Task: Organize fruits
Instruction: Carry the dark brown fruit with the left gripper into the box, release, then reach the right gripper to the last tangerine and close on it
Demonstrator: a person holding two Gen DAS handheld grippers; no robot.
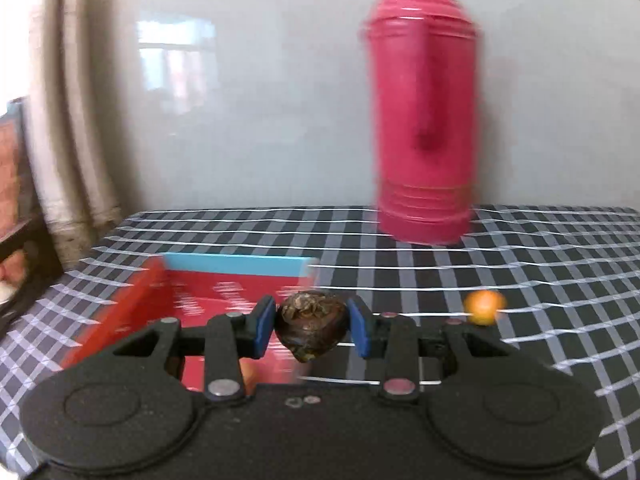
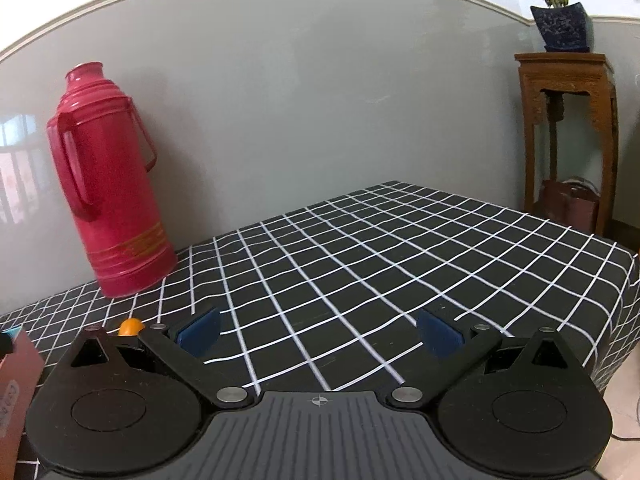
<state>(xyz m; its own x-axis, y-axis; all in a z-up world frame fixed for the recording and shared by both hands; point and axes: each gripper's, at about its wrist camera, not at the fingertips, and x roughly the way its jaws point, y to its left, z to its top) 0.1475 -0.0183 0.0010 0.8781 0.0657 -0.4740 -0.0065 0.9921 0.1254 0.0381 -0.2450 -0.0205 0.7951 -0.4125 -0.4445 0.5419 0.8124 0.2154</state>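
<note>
My left gripper point(image 1: 311, 326) is shut on a dark brown, rough-skinned fruit point(image 1: 310, 326), held between its blue pads above the right rim of an open red box point(image 1: 224, 296) with a blue far wall. Something orange shows in the box under the gripper. A small orange fruit point(image 1: 483, 306) lies on the checked cloth to the right; it also shows in the right wrist view point(image 2: 130, 326). My right gripper point(image 2: 318, 334) is open and empty above the cloth. The box's corner point(image 2: 18, 380) shows at that view's left edge.
A tall red thermos point(image 1: 424, 120) stands at the back of the table against the grey wall; it also shows in the right wrist view point(image 2: 108, 184). The table with the black-and-white checked cloth point(image 2: 360, 248) ends at the right. A wooden stand point(image 2: 568, 136) with a potted plant point(image 2: 560, 12) is beyond it.
</note>
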